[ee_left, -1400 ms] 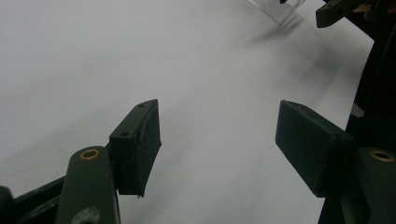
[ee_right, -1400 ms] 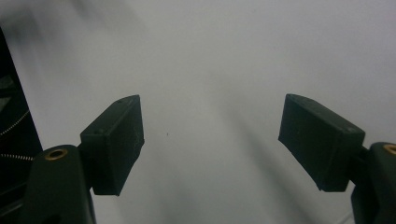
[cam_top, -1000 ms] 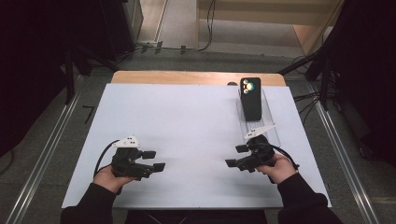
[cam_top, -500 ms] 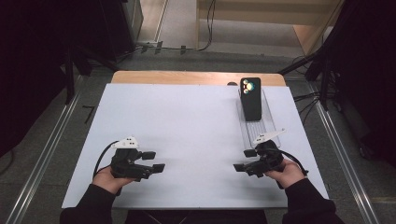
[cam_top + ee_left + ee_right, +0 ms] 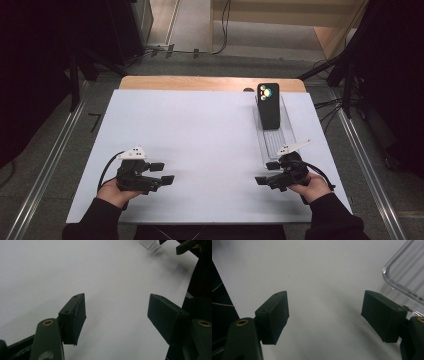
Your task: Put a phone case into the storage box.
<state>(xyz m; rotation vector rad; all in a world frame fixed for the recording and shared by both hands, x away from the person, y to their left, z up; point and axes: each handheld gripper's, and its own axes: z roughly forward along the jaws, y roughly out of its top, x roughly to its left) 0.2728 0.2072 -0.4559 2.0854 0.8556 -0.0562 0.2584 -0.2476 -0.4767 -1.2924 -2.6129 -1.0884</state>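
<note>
Jaws gape empty on both the left gripper [image 5: 161, 172] and right gripper [image 5: 266, 173]. One black phone [image 5: 268, 106] lies in one clear plastic tray [image 5: 280, 142], just beside the right gripper on the white table [image 5: 200, 140].

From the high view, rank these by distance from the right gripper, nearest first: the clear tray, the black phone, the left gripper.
1. clear tray: its near end lies just beyond the right gripper, at the table's right side.
2. black phone: standing at the tray's far end, toward the back edge.
3. left gripper: across the white table, at its front left.
</note>
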